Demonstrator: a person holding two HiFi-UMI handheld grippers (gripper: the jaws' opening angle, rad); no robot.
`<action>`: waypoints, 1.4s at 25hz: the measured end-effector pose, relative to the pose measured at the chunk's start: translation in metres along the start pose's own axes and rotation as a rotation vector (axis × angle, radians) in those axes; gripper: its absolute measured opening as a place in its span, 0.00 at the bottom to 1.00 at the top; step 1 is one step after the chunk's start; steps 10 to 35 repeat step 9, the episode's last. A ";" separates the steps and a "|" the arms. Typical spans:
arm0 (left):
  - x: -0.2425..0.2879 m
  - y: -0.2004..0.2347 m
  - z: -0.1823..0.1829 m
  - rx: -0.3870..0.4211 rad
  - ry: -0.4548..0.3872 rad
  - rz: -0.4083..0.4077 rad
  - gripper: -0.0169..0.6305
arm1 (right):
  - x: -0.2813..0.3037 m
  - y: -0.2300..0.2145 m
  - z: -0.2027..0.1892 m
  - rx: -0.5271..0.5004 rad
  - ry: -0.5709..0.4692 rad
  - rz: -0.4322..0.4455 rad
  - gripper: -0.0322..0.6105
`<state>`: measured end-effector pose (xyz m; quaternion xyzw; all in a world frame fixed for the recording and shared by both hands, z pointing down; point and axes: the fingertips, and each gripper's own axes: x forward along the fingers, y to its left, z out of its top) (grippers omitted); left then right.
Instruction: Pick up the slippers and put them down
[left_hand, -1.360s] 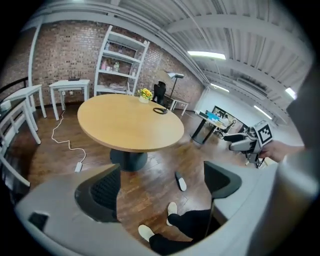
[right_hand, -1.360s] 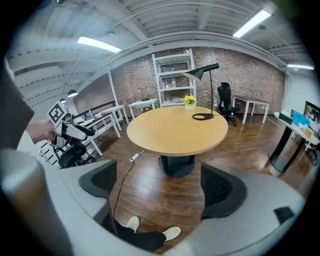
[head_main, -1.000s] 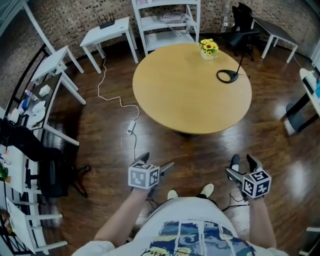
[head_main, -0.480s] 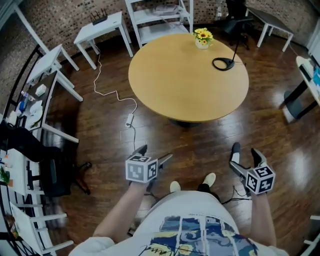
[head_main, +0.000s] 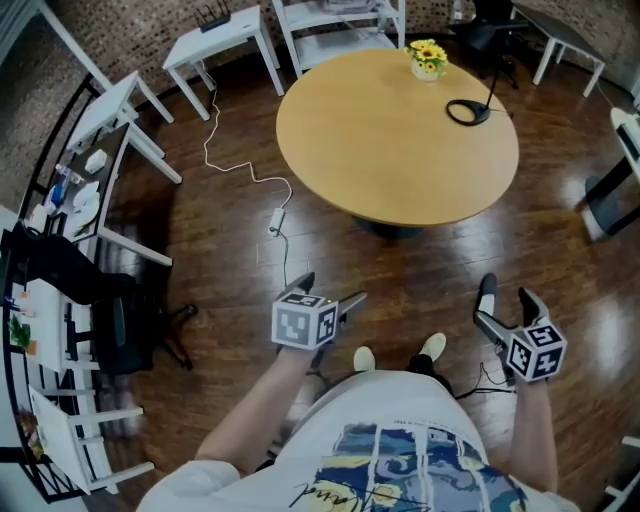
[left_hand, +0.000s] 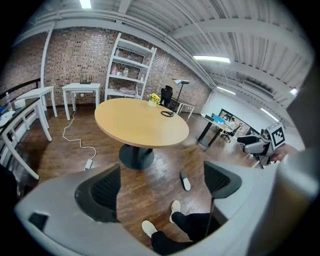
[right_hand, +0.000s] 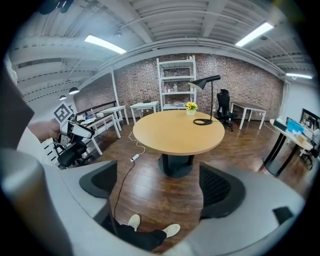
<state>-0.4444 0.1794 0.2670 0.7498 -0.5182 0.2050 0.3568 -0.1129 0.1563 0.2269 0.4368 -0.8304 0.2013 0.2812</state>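
The left gripper (head_main: 330, 292) and right gripper (head_main: 507, 298) hung at waist height, jaws apart and empty, seemingly readied for the slipper (left_hand: 185, 181) lying lower centre on the floor.

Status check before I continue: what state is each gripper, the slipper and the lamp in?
Left gripper: open, empty.
Right gripper: open, empty.
Slipper: flat on the floor, not yet picked up.
Desk lamp: upright on the round table, apparently unlit.
Ceiling lights: on.
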 end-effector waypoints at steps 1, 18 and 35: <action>0.000 0.001 -0.001 0.000 0.002 0.000 0.83 | 0.001 0.000 0.000 -0.001 0.000 -0.001 0.87; 0.008 0.004 -0.005 0.013 0.013 0.000 0.83 | 0.009 -0.002 -0.005 -0.001 0.007 0.000 0.87; 0.008 0.004 -0.005 0.013 0.013 0.000 0.83 | 0.009 -0.002 -0.005 -0.001 0.007 0.000 0.87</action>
